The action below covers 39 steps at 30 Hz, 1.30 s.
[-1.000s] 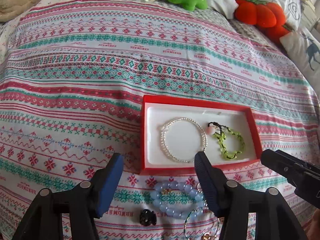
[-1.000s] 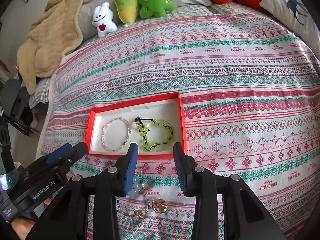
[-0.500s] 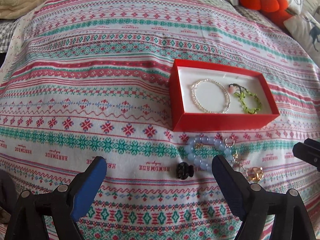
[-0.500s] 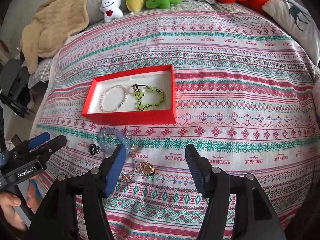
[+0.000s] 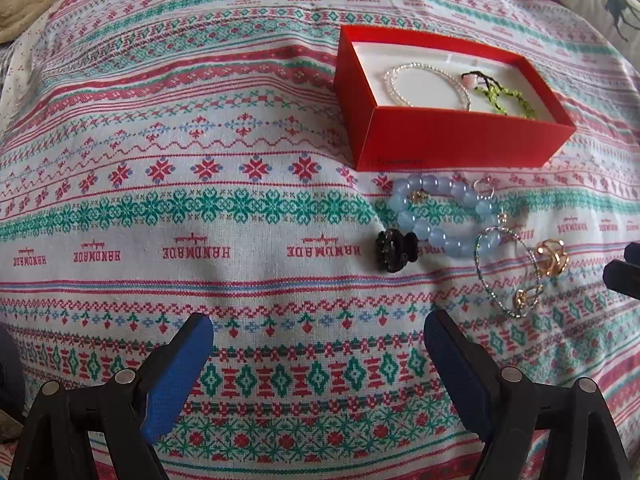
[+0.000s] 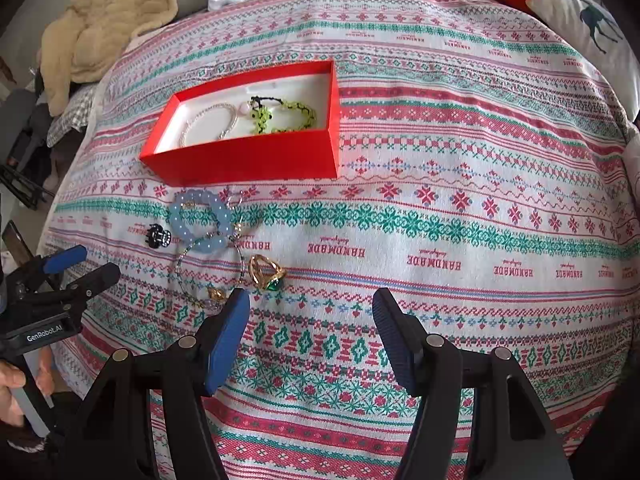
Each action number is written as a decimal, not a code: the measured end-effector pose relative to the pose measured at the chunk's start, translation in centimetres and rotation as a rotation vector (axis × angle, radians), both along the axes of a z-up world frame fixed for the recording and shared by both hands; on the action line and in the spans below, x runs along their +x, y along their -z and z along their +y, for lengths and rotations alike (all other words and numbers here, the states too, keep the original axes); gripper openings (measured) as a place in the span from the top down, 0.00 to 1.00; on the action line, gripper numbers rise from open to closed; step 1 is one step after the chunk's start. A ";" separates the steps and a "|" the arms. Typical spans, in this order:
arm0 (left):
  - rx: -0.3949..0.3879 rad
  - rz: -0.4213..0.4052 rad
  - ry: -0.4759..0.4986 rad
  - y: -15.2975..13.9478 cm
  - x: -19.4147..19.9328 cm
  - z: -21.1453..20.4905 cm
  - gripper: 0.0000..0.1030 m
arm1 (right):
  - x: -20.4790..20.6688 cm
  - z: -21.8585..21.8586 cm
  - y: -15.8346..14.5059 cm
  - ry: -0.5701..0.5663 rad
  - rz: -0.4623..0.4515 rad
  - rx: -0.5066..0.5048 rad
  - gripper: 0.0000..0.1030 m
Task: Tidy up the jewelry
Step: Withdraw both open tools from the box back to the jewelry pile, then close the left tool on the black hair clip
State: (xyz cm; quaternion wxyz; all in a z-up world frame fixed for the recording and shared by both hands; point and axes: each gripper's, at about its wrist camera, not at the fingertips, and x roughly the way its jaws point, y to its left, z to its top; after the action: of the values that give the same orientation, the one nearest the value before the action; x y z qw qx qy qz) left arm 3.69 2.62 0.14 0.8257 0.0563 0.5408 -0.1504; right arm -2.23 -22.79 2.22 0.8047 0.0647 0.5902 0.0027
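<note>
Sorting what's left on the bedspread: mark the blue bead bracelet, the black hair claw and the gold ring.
blue bead bracelet [image 5: 436, 236], left wrist view, on a bead of its lower arc.
black hair claw [image 5: 394, 250], left wrist view, on its middle.
gold ring [image 6: 267, 271], right wrist view, on its gold band.

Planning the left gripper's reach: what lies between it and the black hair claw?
Only bare patterned bedspread between the open left gripper and black hair claw, seen in the left wrist view.
</note>
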 end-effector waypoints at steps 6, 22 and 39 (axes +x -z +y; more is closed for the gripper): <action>-0.005 0.007 0.021 1.9 -0.4 -0.2 0.13 | -1.1 0.3 1.7 -0.019 0.017 -0.053 0.35; 0.041 -0.192 0.092 3.7 -1.2 -2.4 0.05 | -2.1 1.8 4.2 -0.094 -0.046 -0.153 0.17; -0.016 -0.220 0.105 3.0 -0.4 -4.5 0.46 | -1.0 2.0 4.7 -0.081 -0.046 -0.179 0.13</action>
State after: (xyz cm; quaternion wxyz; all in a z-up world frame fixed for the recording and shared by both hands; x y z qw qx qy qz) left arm 3.29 -1.83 -2.86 0.8716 0.0940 0.4418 -0.1905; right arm -3.28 -20.77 -2.44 0.8198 -0.0312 0.5715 -0.0161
